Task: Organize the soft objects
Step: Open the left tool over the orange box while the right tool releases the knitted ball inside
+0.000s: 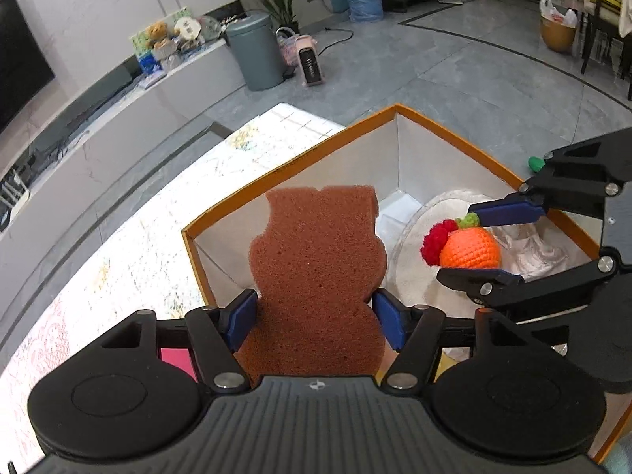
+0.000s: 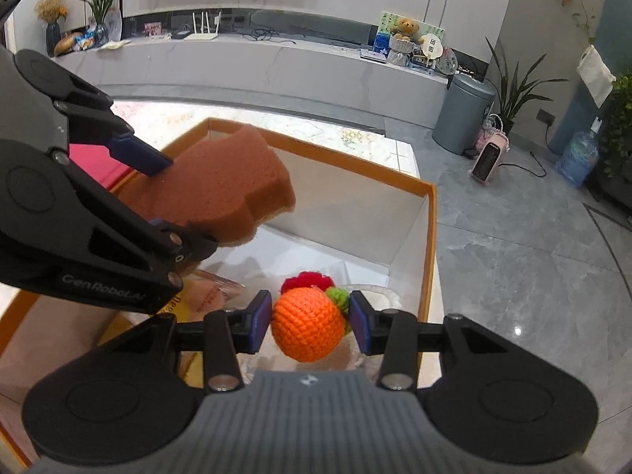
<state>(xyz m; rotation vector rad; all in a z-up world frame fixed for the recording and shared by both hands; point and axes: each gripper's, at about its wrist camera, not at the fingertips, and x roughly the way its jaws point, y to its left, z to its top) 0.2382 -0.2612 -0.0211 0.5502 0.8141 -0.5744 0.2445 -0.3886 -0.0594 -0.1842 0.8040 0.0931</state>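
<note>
My left gripper [image 1: 314, 318] is shut on a brown bear-shaped sponge [image 1: 316, 268] and holds it over the near left part of an orange-rimmed white box [image 1: 284, 166]. My right gripper [image 2: 311, 322] is shut on an orange crocheted fruit [image 2: 308, 324] with a red flower and green leaf, held above the box's inside. In the left wrist view the right gripper [image 1: 474, 243] holds the fruit [image 1: 470, 251] to the right of the sponge. In the right wrist view the left gripper [image 2: 177, 205] and sponge [image 2: 221, 189] are at upper left, over the box [image 2: 428, 237].
A white round soft item [image 1: 418, 245] and crinkled plastic packets [image 2: 213, 296] lie in the box. The box stands on a pale patterned table [image 1: 158, 213]. A pink object [image 2: 94, 166] lies beside the box. A small green object [image 1: 535, 164] lies beyond its far rim.
</note>
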